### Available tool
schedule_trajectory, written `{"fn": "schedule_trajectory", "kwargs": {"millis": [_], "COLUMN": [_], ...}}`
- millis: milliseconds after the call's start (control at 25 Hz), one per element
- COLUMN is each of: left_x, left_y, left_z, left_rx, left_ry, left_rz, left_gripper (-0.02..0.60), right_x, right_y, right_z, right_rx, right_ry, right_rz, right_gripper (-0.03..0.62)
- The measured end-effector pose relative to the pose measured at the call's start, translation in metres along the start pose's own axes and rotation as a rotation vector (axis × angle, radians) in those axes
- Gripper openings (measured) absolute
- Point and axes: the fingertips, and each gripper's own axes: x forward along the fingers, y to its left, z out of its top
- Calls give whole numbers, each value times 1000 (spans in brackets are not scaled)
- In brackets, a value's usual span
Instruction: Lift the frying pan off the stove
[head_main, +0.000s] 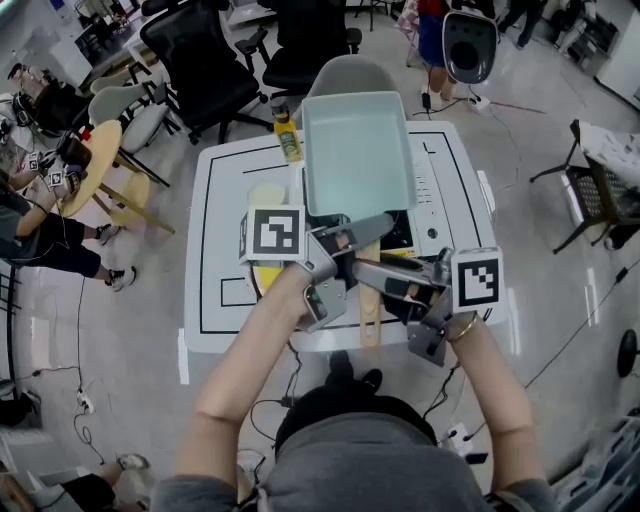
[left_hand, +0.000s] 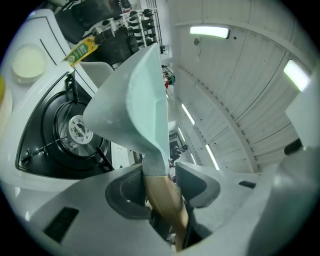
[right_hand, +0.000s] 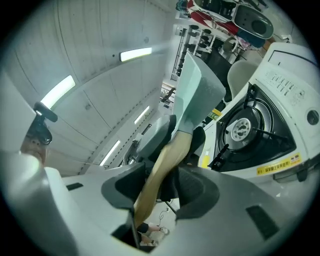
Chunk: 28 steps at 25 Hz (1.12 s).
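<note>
A pale teal rectangular frying pan hangs in the air over the white stove, clear of the black burner. Its wooden handle runs back toward me. My left gripper is shut on the handle close to the pan, and my right gripper is shut on it further back. In the left gripper view the pan rises from between the jaws of the left gripper. In the right gripper view the handle passes through the right gripper up to the pan, with the burner to the right.
A yellow bottle stands at the stove's back left, and a cream round lid lies to the pan's left. Black office chairs and a grey chair stand behind the white table. People sit at the far left.
</note>
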Motion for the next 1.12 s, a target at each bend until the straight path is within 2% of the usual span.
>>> {"fn": "schedule_trajectory", "kwargs": {"millis": [400, 1120], "left_x": [-4, -8], "left_y": [-34, -44], "left_z": [1, 1], "left_rx": [70, 90], "left_ry": [-11, -42], "left_rz": [-20, -8], "left_gripper": [163, 163], "right_x": [-3, -6], "right_y": [27, 38], "right_z": [5, 6], "right_rx": [-53, -68], "right_ry": [-11, -6], "right_rz": [21, 42], "right_gripper": [189, 186]}}
